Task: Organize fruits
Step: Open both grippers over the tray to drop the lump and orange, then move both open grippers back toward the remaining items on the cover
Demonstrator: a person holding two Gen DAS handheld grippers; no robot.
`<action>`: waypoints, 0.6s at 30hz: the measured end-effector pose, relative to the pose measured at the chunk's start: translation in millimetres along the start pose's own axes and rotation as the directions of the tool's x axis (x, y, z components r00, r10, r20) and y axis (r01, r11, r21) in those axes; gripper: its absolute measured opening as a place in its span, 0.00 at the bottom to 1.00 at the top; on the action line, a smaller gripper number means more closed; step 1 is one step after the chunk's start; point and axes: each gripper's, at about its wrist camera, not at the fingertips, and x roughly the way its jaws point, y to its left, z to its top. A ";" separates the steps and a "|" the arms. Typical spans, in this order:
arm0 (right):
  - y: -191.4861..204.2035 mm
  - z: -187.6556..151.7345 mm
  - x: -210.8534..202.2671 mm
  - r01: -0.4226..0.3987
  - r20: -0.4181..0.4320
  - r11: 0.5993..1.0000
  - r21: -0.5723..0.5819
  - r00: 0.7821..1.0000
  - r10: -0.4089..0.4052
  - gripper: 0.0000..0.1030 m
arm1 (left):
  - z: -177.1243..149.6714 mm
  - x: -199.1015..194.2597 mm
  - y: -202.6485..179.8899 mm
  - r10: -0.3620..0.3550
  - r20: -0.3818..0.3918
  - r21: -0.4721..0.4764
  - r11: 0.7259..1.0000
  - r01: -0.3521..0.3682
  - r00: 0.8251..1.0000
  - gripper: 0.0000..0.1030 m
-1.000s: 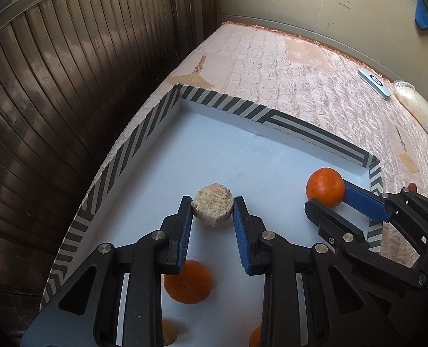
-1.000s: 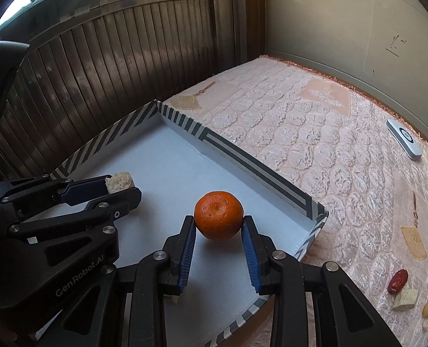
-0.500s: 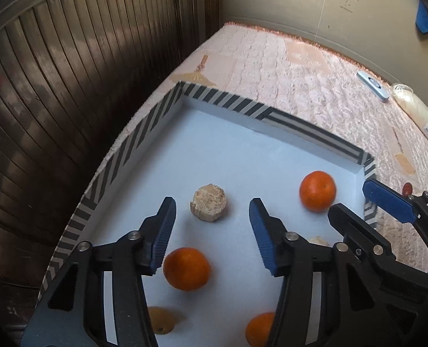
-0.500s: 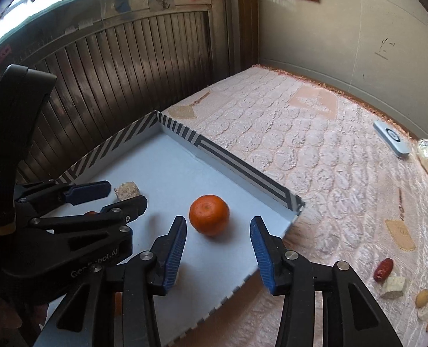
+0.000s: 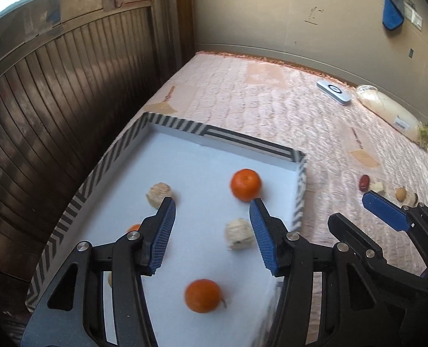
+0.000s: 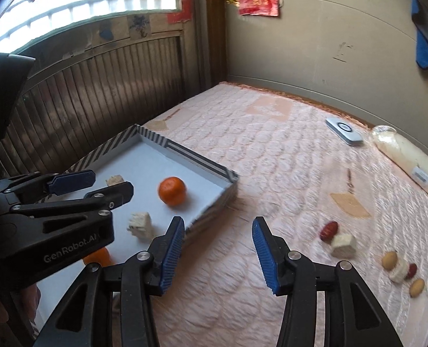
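A white tray with a striped rim [image 5: 251,141] lies on the pink quilt. In it are three oranges, one far right [image 5: 245,184], one near [image 5: 203,295] and one half hidden [image 5: 134,228], plus two beige chunks [image 5: 159,194] [image 5: 238,234]. My left gripper [image 5: 212,211] hovers open above the tray and grips nothing. My right gripper [image 6: 218,225] hangs over the tray's right edge and the quilt; its jaws are opening with nothing between them. On the quilt to the right lie a red date [image 6: 328,230], a beige chunk [image 6: 342,245] and several small pieces [image 6: 399,269].
A dark slatted wooden wall [image 5: 55,101] runs along the tray's left side. At the far edge of the quilt [image 6: 271,159] lie a flat white device [image 6: 344,130] and a clear bag [image 6: 407,159]. A blue cloth [image 6: 423,49] hangs on the wall.
The left gripper let go of the beige chunk and the right gripper let go of the orange; both now rest in the tray. Both grippers opened, drew back and rose, drifting right.
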 end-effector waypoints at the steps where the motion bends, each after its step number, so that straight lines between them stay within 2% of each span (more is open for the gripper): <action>1: -5.3 -3.1 -3.5 0.008 0.001 1.000 0.010 1.000 -0.008 0.46 | -1.6 -2.3 -5.8 -0.009 0.003 0.003 1.000 0.009 1.000 0.52; 18: -97.1 -59.0 -65.7 0.132 0.000 0.973 0.191 0.991 -0.134 0.46 | -28.2 -23.1 -112.7 -0.143 -0.006 0.162 0.976 0.142 0.990 0.52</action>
